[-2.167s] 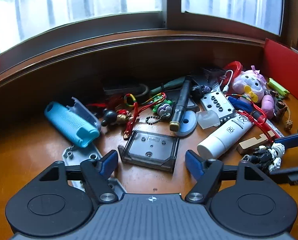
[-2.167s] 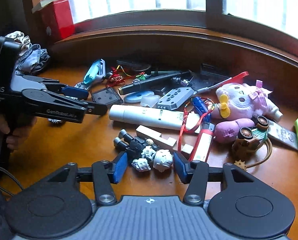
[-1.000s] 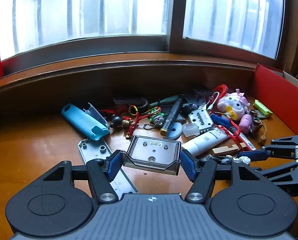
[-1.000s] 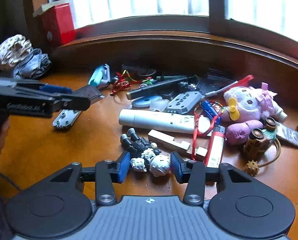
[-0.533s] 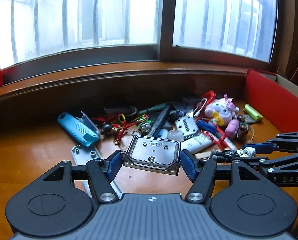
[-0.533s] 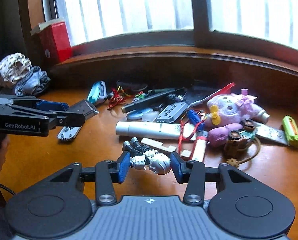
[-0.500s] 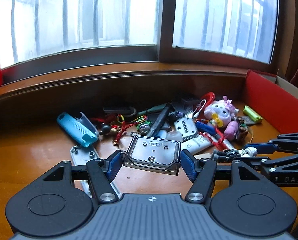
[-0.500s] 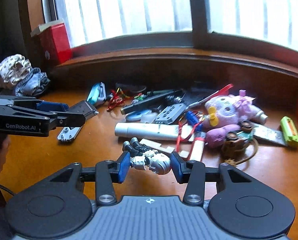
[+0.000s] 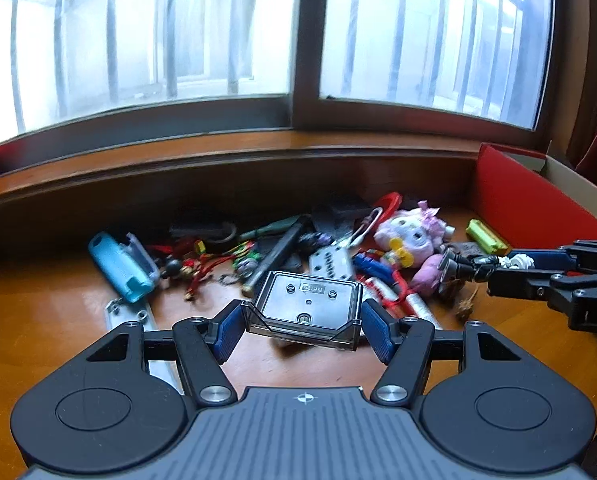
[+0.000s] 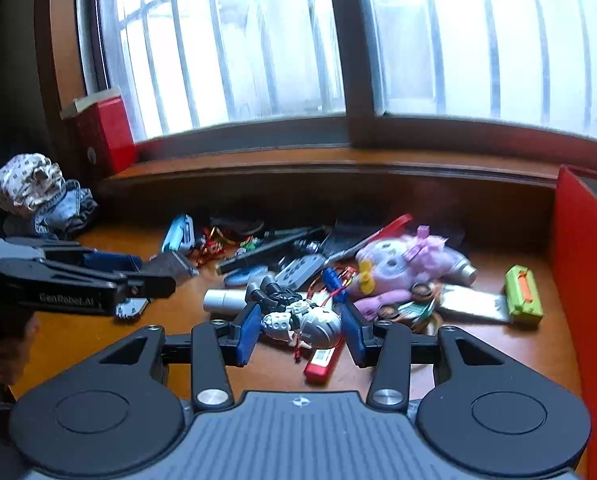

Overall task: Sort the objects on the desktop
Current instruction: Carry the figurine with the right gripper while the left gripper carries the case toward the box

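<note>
Blue pads of the left hand-held gripper (image 9: 302, 326) are clamped on the short sides of a smoky clear case (image 9: 304, 310), held up off the bench (image 9: 38, 312). Looks like hard, light, slick plastic, so gripping the flat side walls seems right, squeeze gently. Right hand-held gripper (image 10: 300, 330) is pinching a toy robot (image 10: 298, 316) around its round white body, also lifted. Knobbly and probably jointed, so limbs might flop. Both hang above the clutter, red box (image 10: 582, 280) off to the right.

Clutter pile (image 10: 298, 264) mid-desk (image 10: 478, 360), box (image 10: 582, 280) to its right, clothes (image 10: 38, 200) left
</note>
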{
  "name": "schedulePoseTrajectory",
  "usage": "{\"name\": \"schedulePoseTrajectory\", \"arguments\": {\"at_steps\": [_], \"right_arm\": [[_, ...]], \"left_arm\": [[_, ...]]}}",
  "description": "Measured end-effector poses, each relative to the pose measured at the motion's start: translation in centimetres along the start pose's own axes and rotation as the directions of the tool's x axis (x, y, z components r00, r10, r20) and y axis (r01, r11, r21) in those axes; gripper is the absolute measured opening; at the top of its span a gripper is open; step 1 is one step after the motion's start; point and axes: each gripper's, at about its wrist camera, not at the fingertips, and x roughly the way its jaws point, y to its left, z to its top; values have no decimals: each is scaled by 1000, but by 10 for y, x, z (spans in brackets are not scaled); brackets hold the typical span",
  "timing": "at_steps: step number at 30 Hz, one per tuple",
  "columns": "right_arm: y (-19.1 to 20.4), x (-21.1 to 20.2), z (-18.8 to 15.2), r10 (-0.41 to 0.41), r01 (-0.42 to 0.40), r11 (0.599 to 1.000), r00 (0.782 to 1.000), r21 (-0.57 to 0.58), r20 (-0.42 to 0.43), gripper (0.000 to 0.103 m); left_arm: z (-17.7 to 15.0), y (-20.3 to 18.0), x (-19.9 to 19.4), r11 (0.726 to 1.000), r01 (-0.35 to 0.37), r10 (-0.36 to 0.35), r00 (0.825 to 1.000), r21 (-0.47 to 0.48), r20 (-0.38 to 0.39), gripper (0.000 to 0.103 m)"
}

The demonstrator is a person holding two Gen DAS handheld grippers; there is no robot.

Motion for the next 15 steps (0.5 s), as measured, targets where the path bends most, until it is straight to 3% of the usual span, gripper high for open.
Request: {"name": "schedulePoseTrajectory", "arguments": {"at_steps": [15], "right_arm": [[-52,-47,19,-28,27,1000,992,15,121,47]], "left_arm": [[34,-64,13,998,47,-48,998,51,34,63]]}}
